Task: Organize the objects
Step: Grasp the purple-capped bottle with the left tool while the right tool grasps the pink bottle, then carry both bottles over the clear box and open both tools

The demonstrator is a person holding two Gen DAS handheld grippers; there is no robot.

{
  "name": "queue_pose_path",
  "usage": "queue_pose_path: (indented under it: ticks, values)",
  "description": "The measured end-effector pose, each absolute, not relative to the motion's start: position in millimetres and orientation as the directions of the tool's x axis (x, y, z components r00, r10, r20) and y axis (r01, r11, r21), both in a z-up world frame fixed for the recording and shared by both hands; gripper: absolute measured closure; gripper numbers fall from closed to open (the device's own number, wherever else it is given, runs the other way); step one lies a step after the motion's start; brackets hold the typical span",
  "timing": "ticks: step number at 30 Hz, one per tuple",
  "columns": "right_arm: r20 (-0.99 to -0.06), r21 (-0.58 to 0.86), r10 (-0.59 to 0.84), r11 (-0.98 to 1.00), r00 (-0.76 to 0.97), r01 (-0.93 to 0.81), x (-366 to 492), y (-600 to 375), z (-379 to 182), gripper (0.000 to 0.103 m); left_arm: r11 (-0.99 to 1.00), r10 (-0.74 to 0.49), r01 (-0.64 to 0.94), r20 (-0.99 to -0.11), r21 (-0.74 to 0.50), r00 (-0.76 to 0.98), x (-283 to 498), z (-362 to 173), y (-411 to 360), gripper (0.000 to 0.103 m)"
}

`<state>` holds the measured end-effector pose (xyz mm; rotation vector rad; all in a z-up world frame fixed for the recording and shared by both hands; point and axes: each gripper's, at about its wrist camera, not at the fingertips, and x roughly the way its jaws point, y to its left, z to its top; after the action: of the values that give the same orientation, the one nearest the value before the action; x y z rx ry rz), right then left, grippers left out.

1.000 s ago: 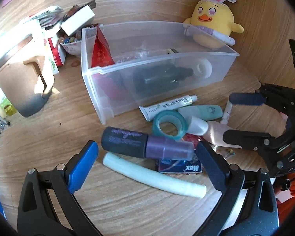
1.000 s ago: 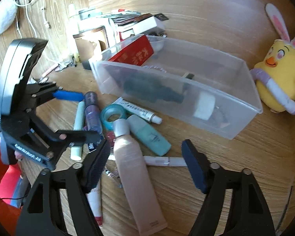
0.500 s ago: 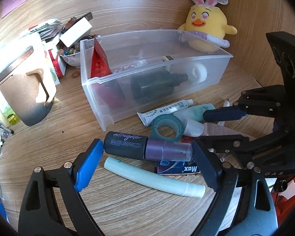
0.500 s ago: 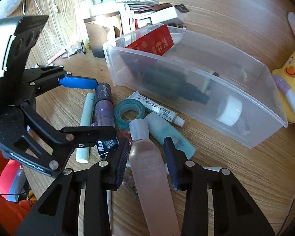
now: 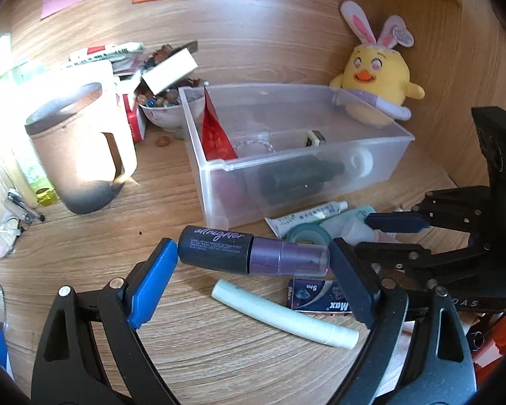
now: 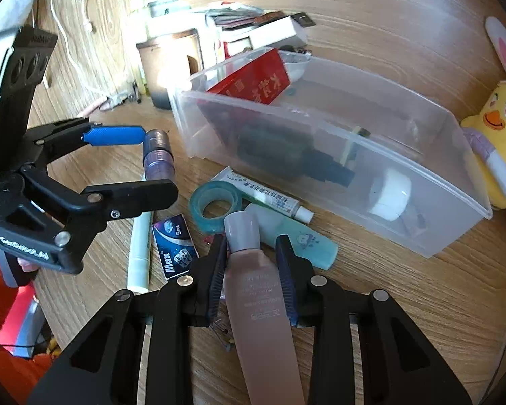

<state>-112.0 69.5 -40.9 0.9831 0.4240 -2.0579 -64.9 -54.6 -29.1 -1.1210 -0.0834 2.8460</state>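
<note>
Both tongs clamped on cosmetics.
Left tongs (image 5: 253, 263) gripping purple-black spray bottle (image 5: 253, 256) endwise; right tongs (image 6: 251, 266) pinching pink tube (image 6: 263, 303) beside clear bin (image 6: 438, 236) on tabletop (image 5: 219, 354).

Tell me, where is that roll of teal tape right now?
The tape roll lies flat on the wooden desk in front of the clear plastic bin. In the right wrist view it sits just beyond the pink tube's grey cap, beside the white tube.

Left black two-finger gripper (image 5: 253, 258) is clamped endwise on something, right black two-finger gripper (image 6: 251, 260) squeezed tight too, both low.
</note>
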Motion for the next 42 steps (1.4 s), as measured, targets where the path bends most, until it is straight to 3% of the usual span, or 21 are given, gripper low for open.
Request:
queue_pose_path:
  ticks: [14, 17, 25, 42]
  values:
    - [-0.656, 0.105, -0.583, -0.700, -0.479, 0.707, -118.7, 112.9, -8.1, 0.076, -0.999, 0.043, -0.037, -0.594, -0.022, -0.803, -58.3, 12.1, -35.2, 0.012]
    - [-0.627, 0.114, -0.592, -0.713, -0.506, 0.692, -122.0, 120.7, 3.0, 0.085, -0.999, 0.041, -0.034, -0.585, -0.024, -0.810, -63.7, 18.0, -33.1, 0.012]
    - [-0.578, 0.115, -0.594, -0.739, -0.560, 0.664, -134.5, 132.9, 25.3, 0.084, -1.000, 0.030, -0.019, -0.570, -0.025, -0.821, -78.2, 28.2, -32.7, 0.012]
    - [-0.505, 0.059, -0.545, -0.796, -0.669, 0.603, -162.0, 143.5, 65.1, 0.084, -0.998, 0.045, -0.009, -0.645, -0.059, -0.763, -140.1, 18.8, -30.0, 0.012]
